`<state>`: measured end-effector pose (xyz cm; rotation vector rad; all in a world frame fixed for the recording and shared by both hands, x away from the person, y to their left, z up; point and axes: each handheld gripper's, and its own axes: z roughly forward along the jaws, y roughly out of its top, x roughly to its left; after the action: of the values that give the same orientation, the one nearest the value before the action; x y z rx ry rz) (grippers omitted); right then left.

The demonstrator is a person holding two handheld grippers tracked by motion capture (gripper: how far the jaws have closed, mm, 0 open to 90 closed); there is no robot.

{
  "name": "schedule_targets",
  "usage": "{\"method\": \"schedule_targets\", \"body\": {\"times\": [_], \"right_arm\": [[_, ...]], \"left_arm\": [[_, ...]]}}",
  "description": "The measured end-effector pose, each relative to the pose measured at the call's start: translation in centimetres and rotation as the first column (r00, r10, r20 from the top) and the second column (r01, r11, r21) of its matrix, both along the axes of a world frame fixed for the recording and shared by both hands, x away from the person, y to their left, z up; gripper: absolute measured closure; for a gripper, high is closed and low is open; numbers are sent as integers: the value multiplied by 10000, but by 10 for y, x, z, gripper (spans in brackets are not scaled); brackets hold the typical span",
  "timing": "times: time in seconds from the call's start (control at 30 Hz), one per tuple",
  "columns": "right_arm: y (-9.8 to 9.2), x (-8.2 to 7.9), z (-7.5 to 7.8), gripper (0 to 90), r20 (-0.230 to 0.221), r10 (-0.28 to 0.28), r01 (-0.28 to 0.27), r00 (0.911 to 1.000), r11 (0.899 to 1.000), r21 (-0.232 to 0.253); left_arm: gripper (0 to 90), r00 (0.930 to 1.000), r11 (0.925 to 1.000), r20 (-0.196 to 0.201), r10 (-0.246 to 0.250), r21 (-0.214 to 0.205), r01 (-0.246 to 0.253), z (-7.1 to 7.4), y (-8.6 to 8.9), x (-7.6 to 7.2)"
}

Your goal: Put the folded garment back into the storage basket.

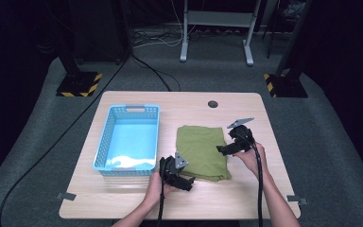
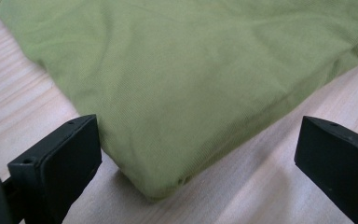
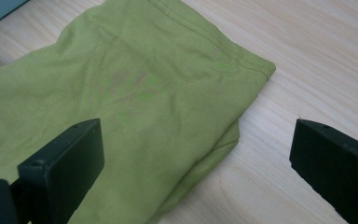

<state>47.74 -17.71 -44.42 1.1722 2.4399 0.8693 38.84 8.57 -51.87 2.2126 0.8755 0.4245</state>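
- The left gripper [image 1: 185,181] sits at the near left corner of a folded green cloth [image 1: 202,151]. Its jaws stand wide apart and hold nothing. In the left gripper view, the cloth's corner [image 2: 163,186] lies on the table between the two jaws, closer to the left one.
- The right gripper [image 1: 223,149] rests at the cloth's right edge, about halfway along it. Its jaws are also spread wide and hold nothing. In the right gripper view, the cloth [image 3: 135,102] passes behind the left jaw, while the right jaw is over bare wood.
- The cloth lies flat, folded into a rough rectangle, on the right half of a light wooden table [image 1: 246,198].
- A blue plastic basket [image 1: 105,142] stands just left of the cloth, apart from it.
- A hand [image 1: 157,185] holds the left gripper from the near side; another hand [image 1: 253,158] holds the right one.
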Motion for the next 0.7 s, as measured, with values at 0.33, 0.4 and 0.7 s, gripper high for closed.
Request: {"method": "schedule_targets", "body": {"times": [0.33, 0.4, 0.7], "right_arm": [[6, 14, -8, 18, -280, -28, 27, 9996, 10000, -49], [7, 16, -10, 17, -344, -21, 20, 9994, 10000, -34], [15, 29, -16, 16, -558, -26, 21, 9984, 10000, -81]], "left_arm": [[3, 10000, 10000, -68, -5, -8, 5, -2, -2, 2], [3, 10000, 10000, -74, -6, -27, 6, -3, -1, 3], [2, 10000, 10000, -85, -26, -40, 26, -5, -1, 5]]}}
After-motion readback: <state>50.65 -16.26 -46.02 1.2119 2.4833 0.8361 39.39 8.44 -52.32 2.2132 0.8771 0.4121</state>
